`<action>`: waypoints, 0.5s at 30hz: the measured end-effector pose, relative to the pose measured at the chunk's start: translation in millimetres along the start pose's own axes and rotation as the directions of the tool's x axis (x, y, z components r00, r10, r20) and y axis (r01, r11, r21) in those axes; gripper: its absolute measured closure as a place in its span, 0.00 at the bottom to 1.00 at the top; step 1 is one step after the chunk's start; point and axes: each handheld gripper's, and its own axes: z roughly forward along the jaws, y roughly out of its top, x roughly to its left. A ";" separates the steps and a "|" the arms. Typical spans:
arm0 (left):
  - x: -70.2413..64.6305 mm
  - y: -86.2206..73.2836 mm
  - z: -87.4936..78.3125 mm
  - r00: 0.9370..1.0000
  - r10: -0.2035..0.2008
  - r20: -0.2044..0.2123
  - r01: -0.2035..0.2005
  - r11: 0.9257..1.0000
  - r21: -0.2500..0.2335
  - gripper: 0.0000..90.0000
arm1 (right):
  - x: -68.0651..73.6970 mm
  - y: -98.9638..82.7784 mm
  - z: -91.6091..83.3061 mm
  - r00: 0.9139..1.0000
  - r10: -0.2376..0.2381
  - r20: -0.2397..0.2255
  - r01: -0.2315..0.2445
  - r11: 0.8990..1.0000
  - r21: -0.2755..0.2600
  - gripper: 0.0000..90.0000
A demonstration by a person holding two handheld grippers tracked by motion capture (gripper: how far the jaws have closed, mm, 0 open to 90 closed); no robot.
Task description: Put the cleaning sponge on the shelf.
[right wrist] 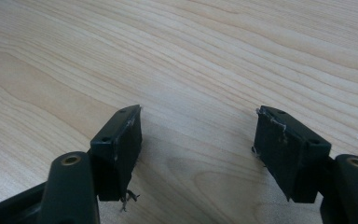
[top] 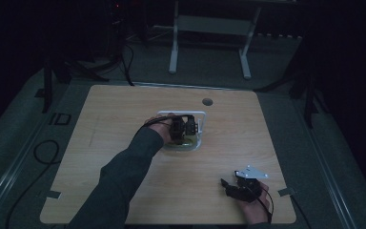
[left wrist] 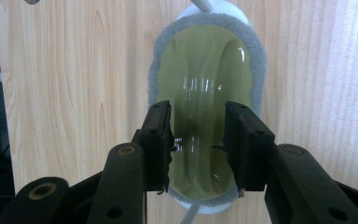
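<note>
In the high view, the left gripper [top: 187, 128] hangs over a white wire rack [top: 201, 114] near the middle of the wooden table [top: 114, 119], and a yellow-green dish [top: 183, 144] shows beneath it, dim in the low light. The right gripper [top: 240, 186] rests near the table's near right corner, well apart from the rack. One round hole [top: 207, 101] sits in the tabletop behind the rack. The room around is dark; a pale metal frame [top: 209, 28] stands on the grey floor beyond.

In the left gripper view, the two jaws stand apart above one glossy yellow-green dish [left wrist: 203, 88], which looks empty. Its rim is edged by a grey fuzzy band [left wrist: 156, 60], possibly a cloth. The pads press on nothing.

In the right gripper view, the two jaws are spread wide over bare wood grain [right wrist: 191, 56], holding nothing.
</note>
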 end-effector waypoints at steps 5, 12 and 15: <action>-2.2 -1.7 -8.9 1.000 -0.007 0.015 0.007 1.000 -0.007 0.70 | 0.0 0.0 0.0 1.000 0.000 0.000 0.000 1.000 0.000 0.35; -4.0 -11.9 -28.3 0.999 -0.034 0.010 0.034 0.998 -0.048 0.70 | 0.1 0.0 0.0 1.000 0.002 0.000 -0.002 1.000 0.000 0.35; -8.6 -18.8 -36.9 0.999 -0.050 -0.005 0.049 0.995 -0.085 0.71 | 0.0 0.0 0.0 1.000 0.000 0.000 0.000 1.000 0.000 0.35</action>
